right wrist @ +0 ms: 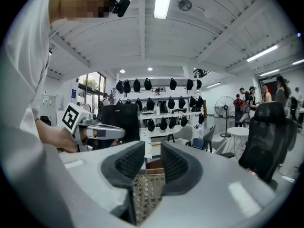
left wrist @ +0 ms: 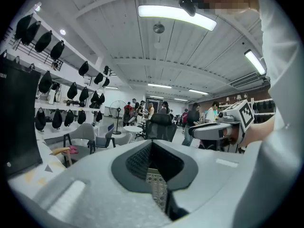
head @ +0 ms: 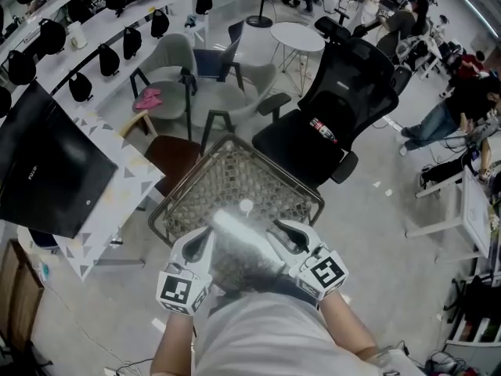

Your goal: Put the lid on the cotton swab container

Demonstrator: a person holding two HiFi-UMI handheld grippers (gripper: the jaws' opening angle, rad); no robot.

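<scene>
- Left gripper (head: pixel 197 240), 7 o'clock: jaws closed tip to tip, empty.
- Right gripper (head: pixel 296 233), 5 o'clock: jaws moderately apart, empty.
- Mesh table (head: pixel 235 171), centre.
- White piece (head: pixel 245 206), on the mesh just beyond both grippers at 12 o'clock. Lid or container; too small to tell.
- Office chair (head: pixel 344 92), 1 o'clock.
- Risk: the light piece may skid or tip on the weave if pinched off-centre, and the closed left jaws cannot steady it.

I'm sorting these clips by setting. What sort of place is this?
Probably an open-plan workshop or lab-style office. A black office chair and a round white table with grey chairs stand on the floor, rows of black bags hang along white shelving, and people sit at the far side.
</scene>
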